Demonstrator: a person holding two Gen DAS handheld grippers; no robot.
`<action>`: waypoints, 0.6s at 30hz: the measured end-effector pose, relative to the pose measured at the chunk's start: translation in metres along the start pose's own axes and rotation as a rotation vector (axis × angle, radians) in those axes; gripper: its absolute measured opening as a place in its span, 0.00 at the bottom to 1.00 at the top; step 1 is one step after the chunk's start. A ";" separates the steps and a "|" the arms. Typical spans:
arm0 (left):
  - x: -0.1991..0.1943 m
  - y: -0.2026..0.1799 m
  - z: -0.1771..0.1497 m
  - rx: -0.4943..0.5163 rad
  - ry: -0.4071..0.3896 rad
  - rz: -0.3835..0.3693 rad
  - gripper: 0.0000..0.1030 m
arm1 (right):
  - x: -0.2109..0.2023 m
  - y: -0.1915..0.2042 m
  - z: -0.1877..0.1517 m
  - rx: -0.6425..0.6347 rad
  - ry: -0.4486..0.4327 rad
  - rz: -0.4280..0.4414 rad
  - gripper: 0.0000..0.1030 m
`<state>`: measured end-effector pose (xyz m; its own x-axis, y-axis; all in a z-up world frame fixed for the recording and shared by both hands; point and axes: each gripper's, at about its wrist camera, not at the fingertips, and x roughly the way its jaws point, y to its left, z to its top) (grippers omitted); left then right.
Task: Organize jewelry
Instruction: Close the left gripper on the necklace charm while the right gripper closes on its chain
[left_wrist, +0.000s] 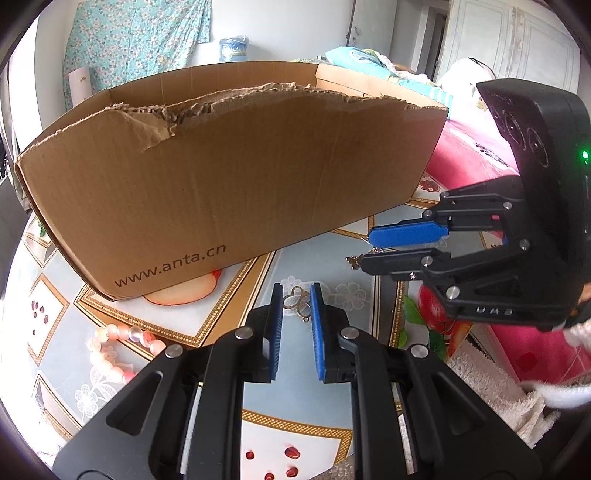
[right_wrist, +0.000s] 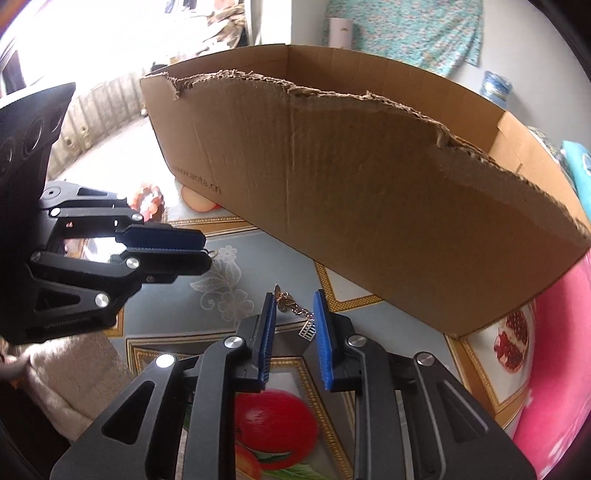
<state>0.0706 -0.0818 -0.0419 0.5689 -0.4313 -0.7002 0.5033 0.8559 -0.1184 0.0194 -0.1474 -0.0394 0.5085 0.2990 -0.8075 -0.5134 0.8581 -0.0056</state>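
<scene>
One torn cardboard box (left_wrist: 229, 192) (interior hidden)

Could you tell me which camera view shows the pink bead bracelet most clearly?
The left wrist view: the pink bead bracelet lies close on the table, individual beads visible, partly hidden by the left gripper. The right wrist view shows it only small and washed out, far off beside the cardboard box.

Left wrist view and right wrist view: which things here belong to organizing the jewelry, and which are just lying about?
Belongs to the job: gold butterfly ornament in the left gripper; gold charm chain in the right gripper; pink bead bracelet; probably the cardboard box.

Just lying about: white towel; pink bedding; floral cloth on the wall; blue tub.
</scene>
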 end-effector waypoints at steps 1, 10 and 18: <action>0.000 0.001 0.000 0.001 0.000 -0.001 0.13 | 0.001 -0.003 0.001 -0.015 0.013 0.010 0.15; 0.000 0.003 0.000 0.000 0.003 -0.003 0.13 | 0.003 -0.009 0.015 -0.126 0.105 0.092 0.14; 0.001 0.002 0.001 -0.003 0.004 -0.006 0.13 | 0.005 -0.007 0.022 -0.148 0.163 0.077 0.05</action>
<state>0.0730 -0.0807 -0.0422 0.5636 -0.4350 -0.7022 0.5048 0.8542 -0.1241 0.0402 -0.1425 -0.0304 0.3514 0.2793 -0.8936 -0.6484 0.7611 -0.0171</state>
